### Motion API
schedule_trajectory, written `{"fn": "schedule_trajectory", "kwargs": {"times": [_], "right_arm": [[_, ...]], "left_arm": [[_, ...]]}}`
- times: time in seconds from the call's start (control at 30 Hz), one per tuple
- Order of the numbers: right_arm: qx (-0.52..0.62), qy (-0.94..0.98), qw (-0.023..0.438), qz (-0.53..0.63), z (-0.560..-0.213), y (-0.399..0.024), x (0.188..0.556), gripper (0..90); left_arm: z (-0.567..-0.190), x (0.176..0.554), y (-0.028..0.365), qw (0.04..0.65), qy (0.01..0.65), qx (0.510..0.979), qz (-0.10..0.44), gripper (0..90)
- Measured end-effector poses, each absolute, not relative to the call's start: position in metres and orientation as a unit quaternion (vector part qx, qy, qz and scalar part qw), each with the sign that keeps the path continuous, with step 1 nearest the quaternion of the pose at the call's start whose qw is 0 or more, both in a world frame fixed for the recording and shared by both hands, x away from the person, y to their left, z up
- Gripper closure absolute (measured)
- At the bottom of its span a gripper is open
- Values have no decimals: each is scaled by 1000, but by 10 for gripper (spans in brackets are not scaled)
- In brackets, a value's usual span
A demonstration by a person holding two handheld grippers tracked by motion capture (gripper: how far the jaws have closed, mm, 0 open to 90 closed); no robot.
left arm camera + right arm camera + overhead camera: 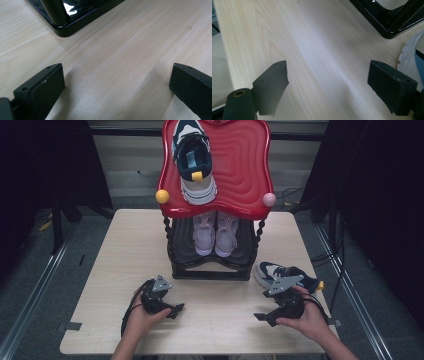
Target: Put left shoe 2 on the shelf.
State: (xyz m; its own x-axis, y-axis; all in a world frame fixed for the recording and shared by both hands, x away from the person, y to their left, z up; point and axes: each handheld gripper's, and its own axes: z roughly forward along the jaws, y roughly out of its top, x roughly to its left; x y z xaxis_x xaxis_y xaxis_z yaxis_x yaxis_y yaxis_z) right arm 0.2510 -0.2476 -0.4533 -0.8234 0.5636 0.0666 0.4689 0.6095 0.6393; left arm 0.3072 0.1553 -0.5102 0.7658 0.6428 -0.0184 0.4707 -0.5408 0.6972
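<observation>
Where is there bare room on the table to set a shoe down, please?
The widest free patch is the table left of the rack. A bare strip also runs between the left hand-held gripper and the right hand-held gripper. It is crowded at the right, where a sneaker lies beside the rack.

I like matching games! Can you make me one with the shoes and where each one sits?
Things:
1. navy and white sneaker with a yellow heel tab
2. pair of pale pink sneakers
3. navy and white sneaker beside the right gripper
4. left gripper

Places:
A. on the light wooden table, right of the rack
B. on the red wavy top shelf
C. low over the table, jaws open, left of the rack
D. on the black lower shelf

Pairs: 1-B, 2-D, 3-A, 4-C
</observation>
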Motion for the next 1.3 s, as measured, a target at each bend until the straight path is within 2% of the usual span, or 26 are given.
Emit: {"fn": "schedule_trajectory", "kwargs": {"times": [0.33, 0.53, 0.87, 1.17, 1.3], "right_arm": [[279, 905, 72, 313, -424, -261, 256, 175], [287, 905, 89, 301, -405, -281, 261, 182], [332, 897, 128, 263, -409, -321, 267, 215], [337, 903, 114, 239, -430, -326, 271, 330], [339, 903, 120, 233, -433, -325, 271, 461]], "left_arm": [[-510, 307, 155, 357, 320, 869, 121, 0], [-510, 307, 155, 357, 320, 869, 121, 0], [-510, 307, 155, 356, 320, 869, 121, 0], [-510, 307, 155, 357, 320, 869, 121, 0], [-510, 307, 155, 357, 321, 869, 120, 0]]}}
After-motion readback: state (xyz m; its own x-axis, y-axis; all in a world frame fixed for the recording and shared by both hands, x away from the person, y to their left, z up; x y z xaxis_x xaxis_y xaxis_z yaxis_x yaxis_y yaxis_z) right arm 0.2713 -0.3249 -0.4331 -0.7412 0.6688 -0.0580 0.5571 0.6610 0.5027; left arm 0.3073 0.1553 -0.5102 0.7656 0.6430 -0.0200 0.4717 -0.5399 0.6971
